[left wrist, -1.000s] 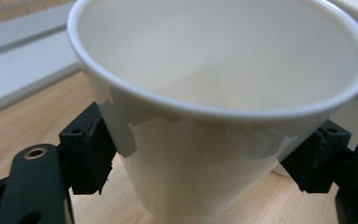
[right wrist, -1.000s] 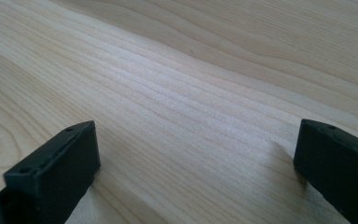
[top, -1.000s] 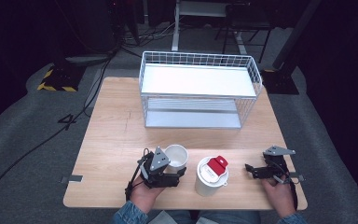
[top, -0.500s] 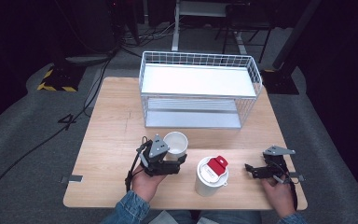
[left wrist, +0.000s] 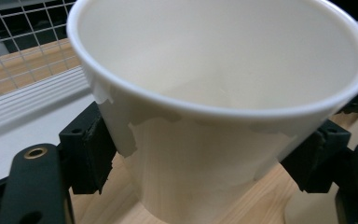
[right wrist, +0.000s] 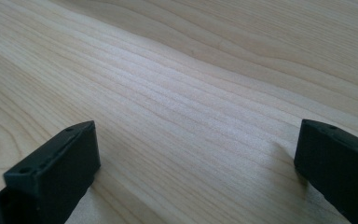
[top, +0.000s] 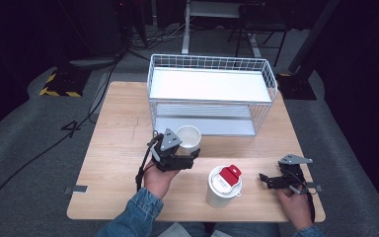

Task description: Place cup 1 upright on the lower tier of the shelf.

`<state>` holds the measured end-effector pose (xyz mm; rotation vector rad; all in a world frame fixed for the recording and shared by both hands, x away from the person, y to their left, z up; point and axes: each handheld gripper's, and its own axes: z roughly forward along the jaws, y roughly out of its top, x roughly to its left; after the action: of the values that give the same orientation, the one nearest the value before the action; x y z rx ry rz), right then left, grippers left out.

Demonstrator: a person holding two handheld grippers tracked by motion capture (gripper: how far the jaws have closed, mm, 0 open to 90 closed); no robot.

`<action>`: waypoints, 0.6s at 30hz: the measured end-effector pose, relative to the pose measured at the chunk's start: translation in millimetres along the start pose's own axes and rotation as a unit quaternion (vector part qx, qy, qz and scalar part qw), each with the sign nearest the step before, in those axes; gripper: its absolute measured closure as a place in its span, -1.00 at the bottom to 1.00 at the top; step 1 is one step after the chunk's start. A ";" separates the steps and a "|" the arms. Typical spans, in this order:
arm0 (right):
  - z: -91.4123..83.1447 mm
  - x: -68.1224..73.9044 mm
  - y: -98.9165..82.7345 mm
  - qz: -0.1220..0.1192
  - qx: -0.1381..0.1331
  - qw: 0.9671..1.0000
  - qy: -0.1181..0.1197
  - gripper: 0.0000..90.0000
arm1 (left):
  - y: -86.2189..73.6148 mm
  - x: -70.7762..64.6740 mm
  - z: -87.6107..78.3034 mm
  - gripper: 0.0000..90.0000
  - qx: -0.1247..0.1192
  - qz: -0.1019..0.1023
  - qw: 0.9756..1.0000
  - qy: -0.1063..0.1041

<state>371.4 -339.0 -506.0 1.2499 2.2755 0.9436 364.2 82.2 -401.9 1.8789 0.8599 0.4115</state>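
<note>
A white paper cup [top: 188,137], open and with nothing inside, is pinched between the jaws of my left gripper [top: 190,147] and held off the wooden table [top: 121,133], just in front of the wire basket [top: 212,94]. In the left gripper view the cup [left wrist: 214,93] sits upright, and the black pads [left wrist: 88,154] press on both of its sides. My right gripper [top: 265,180] rests low at the table's right front. Its jaws stand wide apart over bare wood in the right gripper view [right wrist: 196,158], with nothing between them.
A white cup with a lid and a red tab [top: 223,185] stands at the front middle, between the two hands. The two-level white wire basket takes up the back half of the table. Dark floor with cables surrounds the table.
My left gripper has carried the paper cup up and away from the person, toward the basket's lower shelf. The right gripper and the lidded cup have stayed put.
</note>
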 end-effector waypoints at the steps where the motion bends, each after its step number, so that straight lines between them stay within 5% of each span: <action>1: 0.0 0.0 0.0 0.000 0.000 1.000 0.000 -1.00 | 1.1 1.0 1.6 -0.51 -0.002 0.000 1.000 0.001; 9: 0.0 -0.1 0.0 0.000 0.000 1.000 0.000 -1.00 | 8.3 10.2 10.7 -0.51 -0.028 -0.009 1.000 0.000; 18: 0.0 -0.1 0.0 0.000 0.000 1.000 0.000 -1.00 | 16.7 22.1 24.5 -0.51 -0.019 -0.010 1.000 0.011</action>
<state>371.4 -339.0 -506.0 1.2492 2.2761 0.9430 400.9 77.9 -400.1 1.8323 0.8789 0.4334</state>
